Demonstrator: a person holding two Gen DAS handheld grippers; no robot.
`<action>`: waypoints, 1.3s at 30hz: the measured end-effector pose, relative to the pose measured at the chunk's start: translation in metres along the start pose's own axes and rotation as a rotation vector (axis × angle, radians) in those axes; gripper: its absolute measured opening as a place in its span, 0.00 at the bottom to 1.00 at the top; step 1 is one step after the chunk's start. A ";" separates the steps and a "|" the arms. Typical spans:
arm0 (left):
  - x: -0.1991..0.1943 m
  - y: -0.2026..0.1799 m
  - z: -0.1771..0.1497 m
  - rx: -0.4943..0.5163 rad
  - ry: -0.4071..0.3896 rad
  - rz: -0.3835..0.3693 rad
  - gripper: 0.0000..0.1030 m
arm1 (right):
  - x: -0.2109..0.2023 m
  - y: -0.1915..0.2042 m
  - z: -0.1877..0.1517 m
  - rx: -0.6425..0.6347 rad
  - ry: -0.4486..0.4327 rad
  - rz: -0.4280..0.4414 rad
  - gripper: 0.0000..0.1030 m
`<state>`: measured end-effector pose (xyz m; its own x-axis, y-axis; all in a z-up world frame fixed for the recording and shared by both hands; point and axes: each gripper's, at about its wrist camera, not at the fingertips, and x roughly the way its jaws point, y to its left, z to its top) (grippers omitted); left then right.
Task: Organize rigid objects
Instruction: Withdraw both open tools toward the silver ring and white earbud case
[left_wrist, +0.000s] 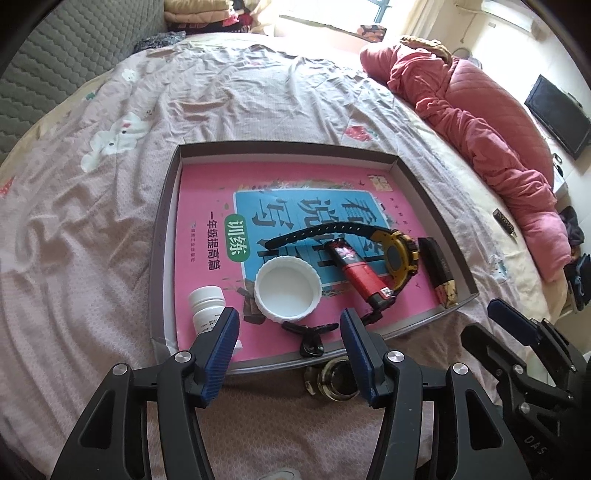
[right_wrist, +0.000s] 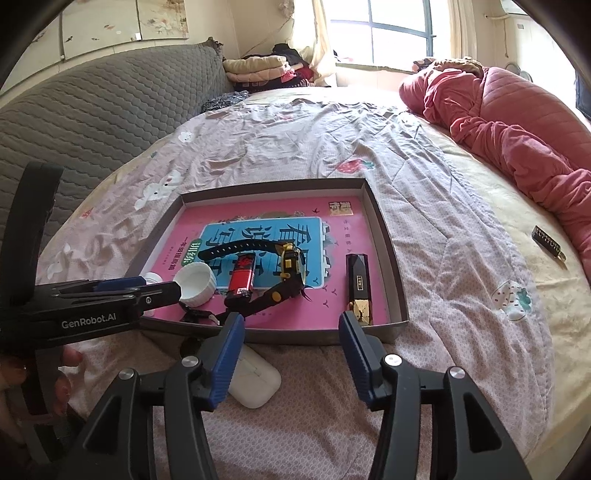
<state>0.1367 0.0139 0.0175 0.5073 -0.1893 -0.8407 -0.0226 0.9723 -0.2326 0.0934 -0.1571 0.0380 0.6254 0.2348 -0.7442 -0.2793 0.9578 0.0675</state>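
On the bed, my left gripper (left_wrist: 290, 325) and right gripper (right_wrist: 291, 328) stand half open, holding nothing, near the shallow grey cardboard tray (left_wrist: 162, 229) containing the black-and-yellow wristwatch (left_wrist: 397, 254).

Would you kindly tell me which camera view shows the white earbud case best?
The right wrist view: the white earbud case lies on the bedsheet just outside the tray, partly behind a tool finger. The left wrist view does not show it.
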 end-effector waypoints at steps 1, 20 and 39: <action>-0.003 -0.001 0.000 -0.001 -0.003 -0.004 0.57 | -0.002 0.001 0.000 -0.002 -0.004 0.000 0.53; -0.040 0.000 -0.022 -0.017 -0.033 -0.031 0.66 | -0.020 0.012 -0.010 -0.058 -0.017 0.062 0.59; -0.023 -0.011 -0.064 0.006 0.066 -0.035 0.66 | -0.005 0.020 -0.051 -0.138 0.068 0.094 0.60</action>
<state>0.0701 -0.0013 0.0075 0.4499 -0.2312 -0.8626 -0.0009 0.9658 -0.2593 0.0478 -0.1478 0.0091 0.5422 0.3062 -0.7825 -0.4343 0.8993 0.0510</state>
